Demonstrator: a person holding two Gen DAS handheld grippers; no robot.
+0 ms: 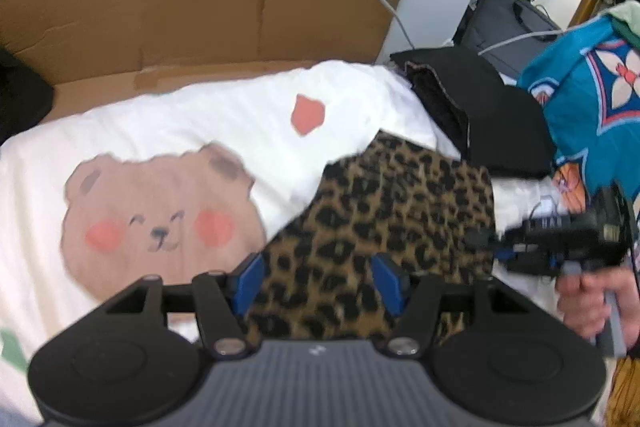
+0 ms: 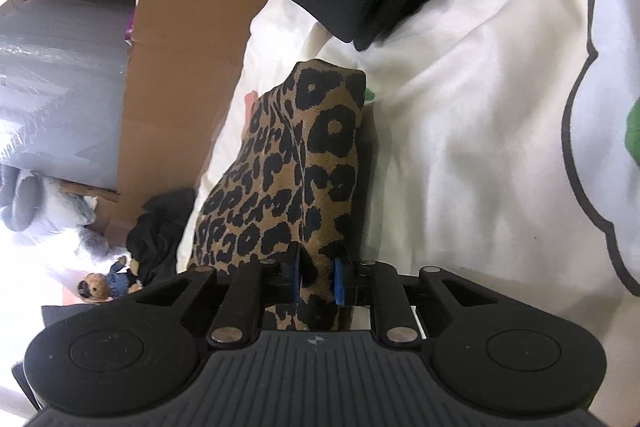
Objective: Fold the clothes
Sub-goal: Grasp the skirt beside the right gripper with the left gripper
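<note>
Leopard cloth (image 2: 296,163) pinched between the 2 blue pads (image 2: 339,283) of the right gripper (image 2: 317,281), jaws closed tight on a fold of it, the rest rising away from the fingers as a narrow ridge over the white sheet (image 2: 460,147). In the left view, same cloth (image 1: 384,223) spread just ahead of and under the left gripper (image 1: 320,281), jaws wide apart, blue pads (image 1: 250,281) on each side of the fabric and not pressing it. Right gripper (image 1: 480,239) seen there at the cloth's right edge, held by a hand (image 1: 596,303), partly cut off by the frame; exact contact blurred by motion. Near end of the cloth hidden under both gripper bodies. Woven, slightly ribbed fabric, tan with black spots. Sheet soft and wrinkled, printed with a brown bear face (image 1: 160,219) and a pink shape (image 1: 306,115). Black garment (image 1: 492,119) folded in a thick pile beyond the cloth, its far part out of frame in the right view. Teal patterned fabric (image 1: 592,87) at the right, only partly visible. Flat cardboard (image 1: 200,11) standing behind the sheet.
</note>
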